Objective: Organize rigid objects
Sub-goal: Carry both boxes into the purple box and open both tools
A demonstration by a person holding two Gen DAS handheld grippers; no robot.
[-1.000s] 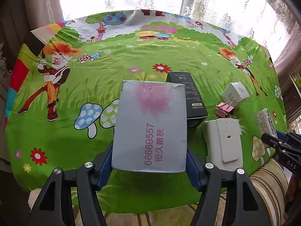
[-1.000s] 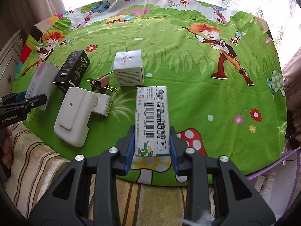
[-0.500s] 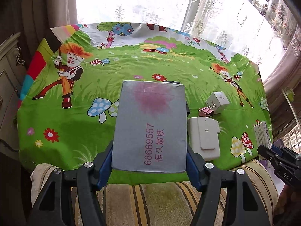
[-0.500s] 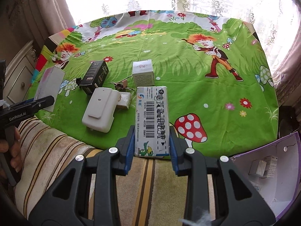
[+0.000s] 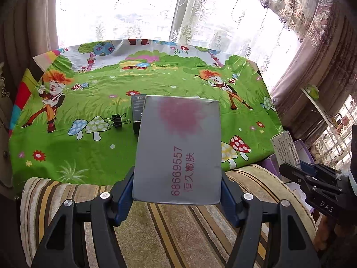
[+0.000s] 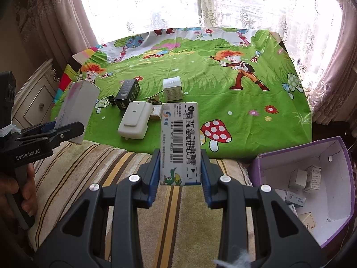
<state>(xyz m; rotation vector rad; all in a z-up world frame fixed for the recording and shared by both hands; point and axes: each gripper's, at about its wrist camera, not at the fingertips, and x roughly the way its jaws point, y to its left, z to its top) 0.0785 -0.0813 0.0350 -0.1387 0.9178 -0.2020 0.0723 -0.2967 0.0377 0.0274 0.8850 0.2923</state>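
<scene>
1. The left gripper (image 5: 178,187) is clamped on a flat grey box (image 5: 178,147) printed with red characters, its jaws pressing the box's two long sides near the lower end. Most of the box sticks out ahead of the pads, so keep the wrist steady to stop it pivoting.
2. Ahead of that claw, on the green cartoon tablecloth (image 5: 89,156), lie a black binder clip (image 5: 117,120) and, just to its right, a black box (image 5: 137,111) half hidden behind the grey one. They are well clear of the carry and can wait.
3. From the right wrist view, a white plastic device (image 6: 135,120) lies ahead and to the left of the claw, with a small white cube box (image 6: 172,89) farther ahead. Both remain to be sorted.
4. The right gripper (image 6: 180,167) is closed tight on a narrow white carton with a barcode (image 6: 179,143), held by its long edges at the near end.
5. The purple storage box (image 6: 334,230) stands low to the right of this claw, open, with several small cartons already inside. I judge it the destination: swing the right carton over first, lower it into a bare patch, then release.
6. Bring the grey box over afterwards, so the two claws do not crowd the opening.
</scene>
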